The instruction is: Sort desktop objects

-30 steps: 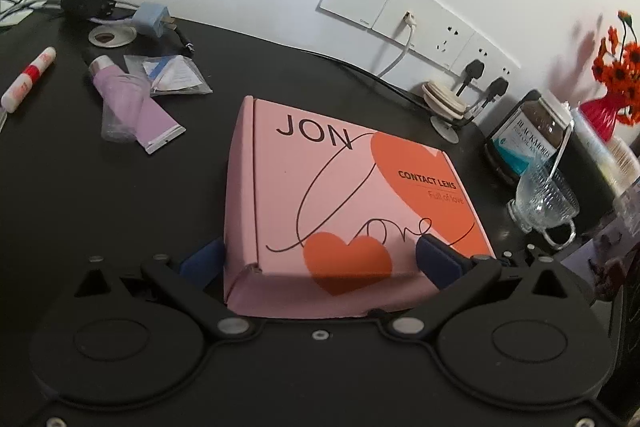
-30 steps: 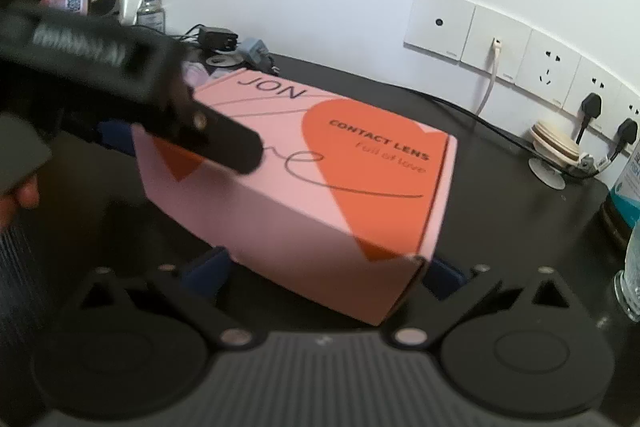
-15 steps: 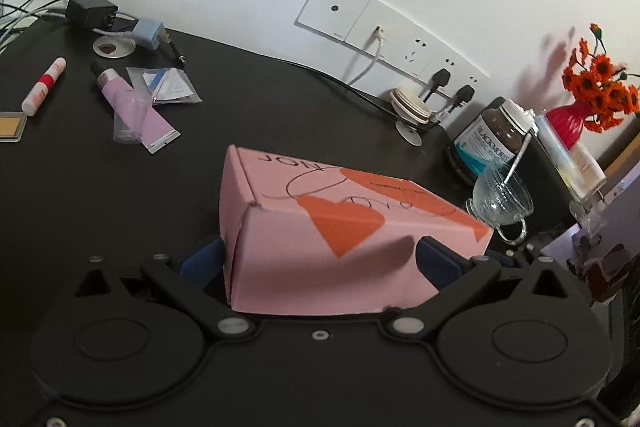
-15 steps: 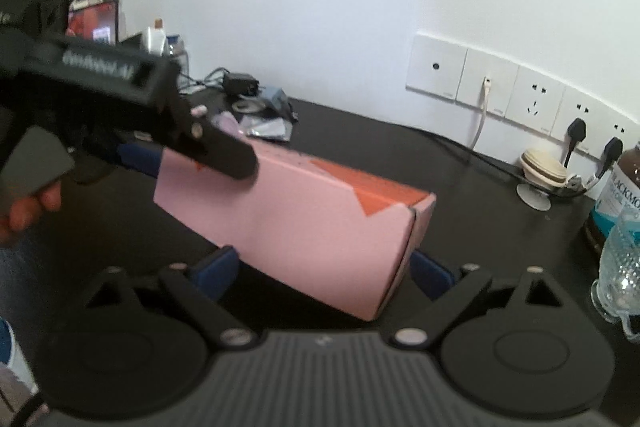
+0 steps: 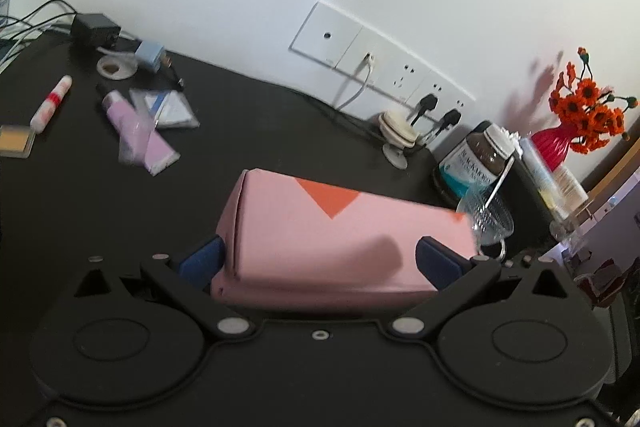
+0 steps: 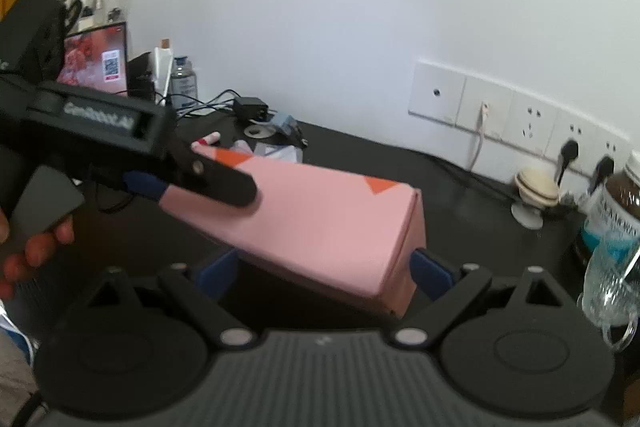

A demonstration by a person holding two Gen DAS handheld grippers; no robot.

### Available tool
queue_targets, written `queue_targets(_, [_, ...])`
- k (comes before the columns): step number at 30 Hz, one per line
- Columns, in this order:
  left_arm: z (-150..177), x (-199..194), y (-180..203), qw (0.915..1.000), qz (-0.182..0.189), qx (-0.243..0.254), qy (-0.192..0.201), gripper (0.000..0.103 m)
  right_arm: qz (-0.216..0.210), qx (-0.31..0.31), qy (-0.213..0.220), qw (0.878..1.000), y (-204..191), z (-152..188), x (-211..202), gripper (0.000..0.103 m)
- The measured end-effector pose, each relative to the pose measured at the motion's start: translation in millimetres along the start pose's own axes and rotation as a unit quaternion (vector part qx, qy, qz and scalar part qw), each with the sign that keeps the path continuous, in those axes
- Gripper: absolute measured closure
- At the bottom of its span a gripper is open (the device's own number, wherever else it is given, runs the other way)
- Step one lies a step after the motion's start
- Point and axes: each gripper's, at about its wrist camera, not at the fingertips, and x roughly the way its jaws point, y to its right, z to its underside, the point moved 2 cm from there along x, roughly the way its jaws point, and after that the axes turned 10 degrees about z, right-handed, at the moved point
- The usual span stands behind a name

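So the pink cardboard box with orange heart print (image 5: 340, 239) is being held up off the black bench (image 5: 80, 195) by both grippers at once. In the left wrist view, the left gripper (image 5: 320, 261) is being clamped on it, with blue-padded fingers (image 5: 202, 261) being pressed against the box's short ends at 9 and 3 o'clock. The box is being carried tilted, front face toward the camera, only an orange triangle of the print showing along its top edge.

In the right wrist view, the right gripper (image 6: 326, 273) is being closed around the box's near corner (image 6: 320, 223), blue pads being squeezed on either side. The left gripper (image 6: 152, 183) is being seen from the side at 9 o'clock, gripping the far end, with a person's hand (image 6: 36, 247) being wrapped on its handle.

The rest is being left lying on the bench: a lilac squeeze tube (image 5: 138, 137) and a clear plastic sachet (image 5: 168, 109) at 10 o'clock, a white-and-red stick (image 5: 52, 105) further left. At 2 o'clock, a brown supplement bottle with white cap (image 5: 478, 159) is standing behind a clear glass cup holding a spoon (image 5: 490, 221), just beside the box's right end. A red vase of orange flowers (image 5: 584, 119) is being kept by the white wall sockets (image 5: 380, 67).
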Motion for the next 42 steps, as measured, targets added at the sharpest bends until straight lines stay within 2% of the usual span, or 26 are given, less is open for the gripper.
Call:
queue_targets(5, [-11, 20, -4, 0.9999, 0.001, 0.014, -0.001, 0.001, -0.002, 0.021, -0.026, 0.999, 13, -5, 19, 0.010])
queue_targets(10, [-6, 26, -5, 0.9993, -0.004, 0.036, -0.004, 0.001, -0.002, 0.007, -0.029, 1.000, 20, -13, 29, 0.010])
queue_targets(13, [0, 21, -9, 0.9991, -0.007, 0.041, 0.004, 0.001, -0.003, -0.042, -0.025, 0.999, 19, -15, 28, 0.011])
queue_targets(16, [4, 17, -15, 0.9990, -0.013, 0.042, 0.013, 0.001, 0.002, -0.123, -0.008, 0.992, 13, -22, 18, 0.011])
queue_targets(18, [6, 14, -19, 0.9988, -0.016, 0.042, 0.019, 0.001, 0.018, -0.205, 0.022, 0.978, 4, -27, 9, 0.012])
queue_targets(20, [6, 14, -22, 0.9990, -0.012, 0.036, 0.022, 0.000, 0.038, -0.320, 0.049, 0.945, -12, -26, 4, 0.015])
queue_targets(22, [5, 14, -23, 0.9991, -0.013, 0.031, 0.025, 0.000, 0.053, -0.417, 0.063, 0.905, -28, -21, 5, 0.029])
queue_targets(23, [4, 15, -23, 0.9991, -0.013, 0.030, 0.025, 0.000, 0.057, -0.456, 0.066, 0.885, -36, -18, 7, 0.032])
queue_targets(24, [4, 15, -23, 0.9992, -0.012, 0.030, 0.024, 0.000, 0.059, -0.481, 0.067, 0.872, -41, -17, 9, 0.034])
queue_targets(25, [5, 15, -24, 0.9992, -0.013, 0.030, 0.023, 0.000, 0.058, -0.495, 0.067, 0.864, -45, -16, 10, 0.034])
queue_targets(29, [6, 15, -27, 0.9992, -0.023, 0.029, 0.017, 0.000, 0.063, -0.532, 0.076, 0.841, -58, -13, 12, 0.034])
queue_targets(39, [5, 18, -28, 0.9994, -0.023, 0.020, 0.016, 0.000, 0.086, -0.573, 0.095, 0.810, -65, -13, 8, 0.035])
queue_targets(42, [5, 22, -30, 0.9994, -0.032, 0.012, 0.007, 0.000, 0.088, -0.575, 0.092, 0.808, -65, -14, 9, 0.035])
